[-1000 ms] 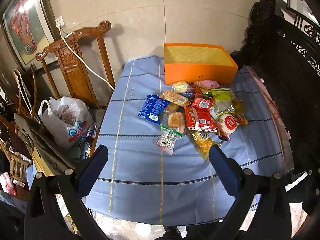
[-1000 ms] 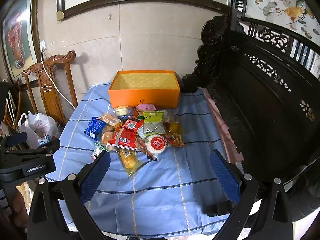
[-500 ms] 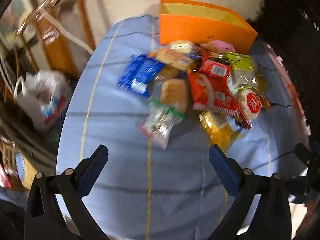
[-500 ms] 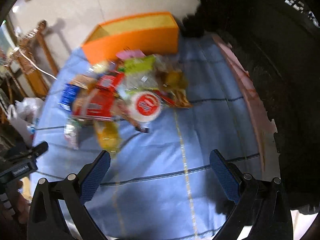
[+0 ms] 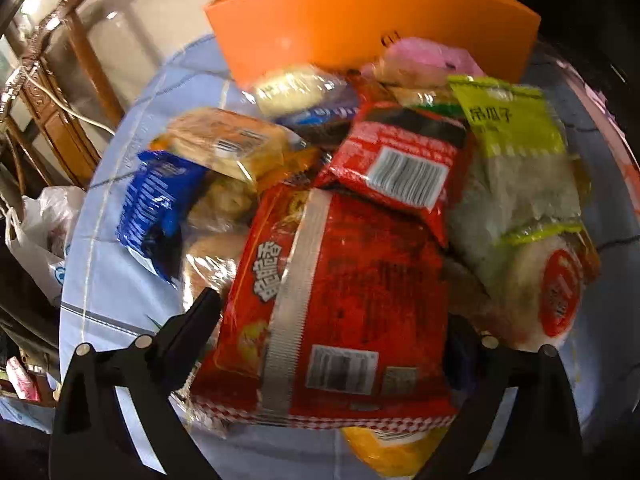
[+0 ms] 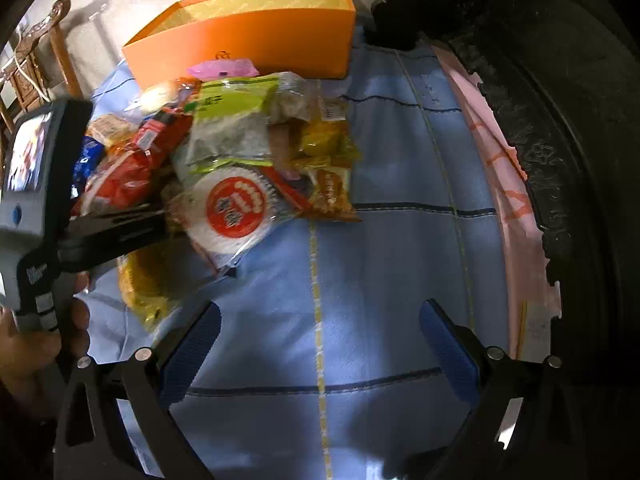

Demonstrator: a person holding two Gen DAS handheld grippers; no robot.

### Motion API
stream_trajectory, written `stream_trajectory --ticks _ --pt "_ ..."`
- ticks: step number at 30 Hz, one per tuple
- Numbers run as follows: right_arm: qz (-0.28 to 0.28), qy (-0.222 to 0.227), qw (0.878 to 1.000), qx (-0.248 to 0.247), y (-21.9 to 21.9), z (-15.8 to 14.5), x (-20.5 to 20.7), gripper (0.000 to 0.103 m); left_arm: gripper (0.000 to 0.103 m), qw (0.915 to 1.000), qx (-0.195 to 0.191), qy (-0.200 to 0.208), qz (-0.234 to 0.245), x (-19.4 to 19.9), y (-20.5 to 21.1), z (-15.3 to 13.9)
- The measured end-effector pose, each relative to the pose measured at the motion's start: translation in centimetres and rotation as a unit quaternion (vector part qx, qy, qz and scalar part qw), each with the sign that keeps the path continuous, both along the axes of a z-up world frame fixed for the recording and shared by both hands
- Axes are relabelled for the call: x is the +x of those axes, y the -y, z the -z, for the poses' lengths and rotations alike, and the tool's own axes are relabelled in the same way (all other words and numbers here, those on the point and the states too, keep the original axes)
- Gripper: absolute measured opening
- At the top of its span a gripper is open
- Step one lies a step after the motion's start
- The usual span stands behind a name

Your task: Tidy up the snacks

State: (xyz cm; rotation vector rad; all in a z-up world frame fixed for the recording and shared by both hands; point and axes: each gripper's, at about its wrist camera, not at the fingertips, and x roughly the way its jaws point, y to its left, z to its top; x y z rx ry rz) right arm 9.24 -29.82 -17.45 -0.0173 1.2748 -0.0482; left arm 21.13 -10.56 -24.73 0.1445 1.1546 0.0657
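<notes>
A heap of snack packets lies on the blue tablecloth (image 6: 400,240) in front of an open orange box (image 5: 360,28). My left gripper (image 5: 332,328) points steeply down onto the heap. Its jaws are closing, and a large red packet (image 5: 352,280) fills the gap between them; its right finger is partly hidden behind that packet. Around it lie a smaller red packet (image 5: 400,160), a green seed bag (image 5: 516,148), a blue packet (image 5: 156,200) and a round white-and-red pack (image 6: 236,208). My right gripper (image 6: 320,320) stands open above bare cloth, nearer than the heap, holding nothing.
A carved wooden chair (image 5: 60,80) with a white cable over it and a white plastic bag (image 5: 40,232) stand off the table's left side. A dark carved bench (image 6: 560,120) runs along the right edge. A hand holds the left gripper's body (image 6: 40,168).
Both grippers came down toward the table. The left one moved onto the heap and its jaws narrowed around the large red packet. The right one sank over the bare cloth.
</notes>
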Motion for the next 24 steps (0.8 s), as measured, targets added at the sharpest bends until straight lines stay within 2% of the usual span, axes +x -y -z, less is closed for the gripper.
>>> stream_trajectory --ticks 2,4,5,6,7,9,12,16,20,24 --pt "0.005 -0.006 1.0 0.006 0.6 0.4 0.9 0.099 0.083 0.9999 0.008 0.011 0.005 -0.2 0.2 -0.2" --pt "0.006 -0.008 1.0 0.009 0.9 0.7 1.6 0.099 0.071 0.9998 0.004 0.019 0.006 -0.7 -0.2 -0.5" --pt "0.006 -0.009 1.0 0.007 0.9 0.9 1.9 0.099 0.07 0.9998 -0.005 0.018 0.006 -0.8 -0.6 -0.7" --pt "0.007 -0.01 1.0 0.003 0.9 1.2 2.2 0.099 0.063 0.9997 -0.016 0.018 0.007 -1.0 -1.1 -0.9" --pt "0.009 -0.011 1.0 0.002 0.9 1.4 2.5 0.099 0.044 0.9996 -0.021 0.018 0.009 -1.2 -1.6 -1.1" --pt "0.016 -0.006 1.0 0.012 1.1 1.8 2.9 0.099 0.039 0.9991 -0.034 0.015 0.021 -1.5 -2.6 -1.7" --pt "0.028 -0.002 1.0 0.01 1.5 2.8 3.5 0.099 0.035 0.9982 -0.048 0.011 0.034 -1.4 -3.6 -2.2" --pt "0.05 -0.011 0.998 0.043 1.8 4.0 4.4 0.099 0.034 0.9973 -0.059 0.008 0.042 -1.2 -5.3 -2.4" --pt "0.005 -0.002 0.998 0.056 -1.7 3.7 5.5 0.099 0.034 0.9964 -0.067 0.018 0.048 -1.0 -6.8 -3.2" --pt "-0.013 -0.03 0.999 0.04 -5.6 5.5 6.8 0.098 0.034 0.9962 -0.071 0.018 0.047 -0.9 -7.6 -3.5"
